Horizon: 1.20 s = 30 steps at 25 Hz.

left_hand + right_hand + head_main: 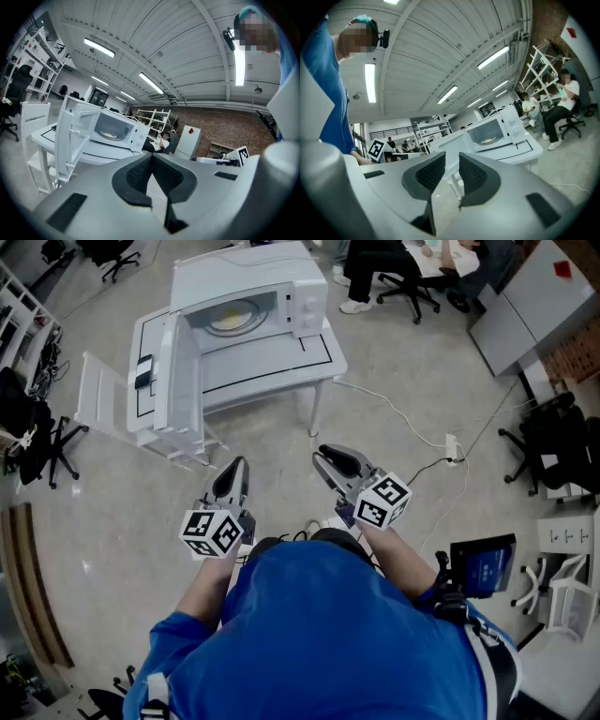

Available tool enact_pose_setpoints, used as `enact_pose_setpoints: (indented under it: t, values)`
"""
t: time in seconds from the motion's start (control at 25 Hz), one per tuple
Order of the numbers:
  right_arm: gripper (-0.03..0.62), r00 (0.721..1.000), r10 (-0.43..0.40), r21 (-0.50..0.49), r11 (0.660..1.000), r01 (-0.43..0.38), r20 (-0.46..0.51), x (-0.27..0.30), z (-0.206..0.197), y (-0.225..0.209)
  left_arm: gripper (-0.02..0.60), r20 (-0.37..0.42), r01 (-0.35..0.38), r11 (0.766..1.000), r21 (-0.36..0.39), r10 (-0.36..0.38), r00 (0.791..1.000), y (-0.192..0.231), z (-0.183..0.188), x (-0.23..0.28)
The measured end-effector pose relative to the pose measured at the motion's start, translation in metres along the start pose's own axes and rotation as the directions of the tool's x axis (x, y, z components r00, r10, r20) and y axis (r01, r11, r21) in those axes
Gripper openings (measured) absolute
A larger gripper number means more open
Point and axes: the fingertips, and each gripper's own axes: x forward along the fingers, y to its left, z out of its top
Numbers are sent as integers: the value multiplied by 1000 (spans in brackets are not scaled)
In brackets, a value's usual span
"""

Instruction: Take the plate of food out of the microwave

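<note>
While its door [178, 371] stands swung wide open, the white microwave [244, 273] sits toward the far edge of the white tabletop [281, 357], and the plate of food [234, 317] rests inside its cavity. Both grippers are held level over the floor [122, 512], well short of the tabletop's near edge. The left gripper [234, 468] has its fingers [138, 176] pressed together with nothing between them. The right gripper [335, 460] has its fingers [476, 176] parted by a narrow gap, holding nothing.
</note>
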Motion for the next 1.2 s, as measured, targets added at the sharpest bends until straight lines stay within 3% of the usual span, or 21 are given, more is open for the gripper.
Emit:
enact_pose_setpoints:
  t: [0.6, 1.2]
  values:
    - [78, 999, -8, 21, 1000, 8, -33, -26, 10, -40, 11, -14, -33, 999, 13, 33, 999, -26, -11, 38]
    - [78, 998, -18, 17, 1000, 19, -62, 36, 32, -102, 11, -19, -13, 1000, 6, 13, 1000, 20, 12, 134]
